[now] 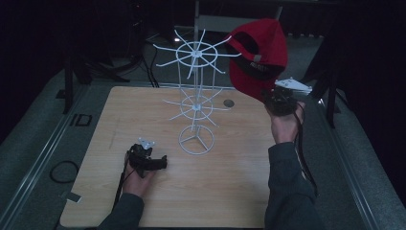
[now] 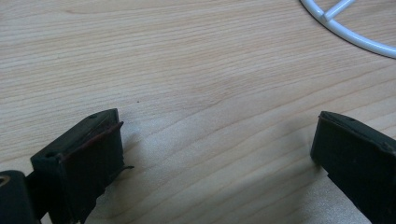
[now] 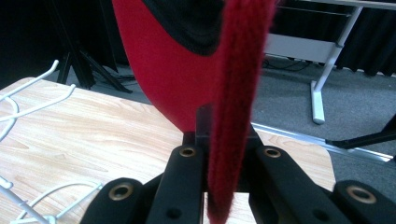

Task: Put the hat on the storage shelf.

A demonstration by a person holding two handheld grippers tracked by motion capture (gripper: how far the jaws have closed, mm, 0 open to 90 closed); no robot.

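Note:
A red cap (image 1: 258, 55) hangs in the air at the upper right, beside the top ring of a white wire rack (image 1: 195, 52). My right gripper (image 1: 277, 100) is shut on the cap's brim, held up above the table's right side. In the right gripper view the red brim (image 3: 231, 116) runs edge-on between the two black jaws, with the cap's crown (image 3: 163, 60) behind. My left gripper (image 1: 160, 163) rests low on the wooden table (image 1: 143, 201), left of the rack's round base (image 1: 196, 140). Its fingers (image 2: 88, 154) stand wide apart over bare wood, nothing between them.
The rack stands mid-table with two tiers of thin prongs spreading outward. A small round dark disc (image 1: 229, 103) lies on the table behind the rack. Dark stands and cables surround the table on the grey floor (image 1: 43, 134).

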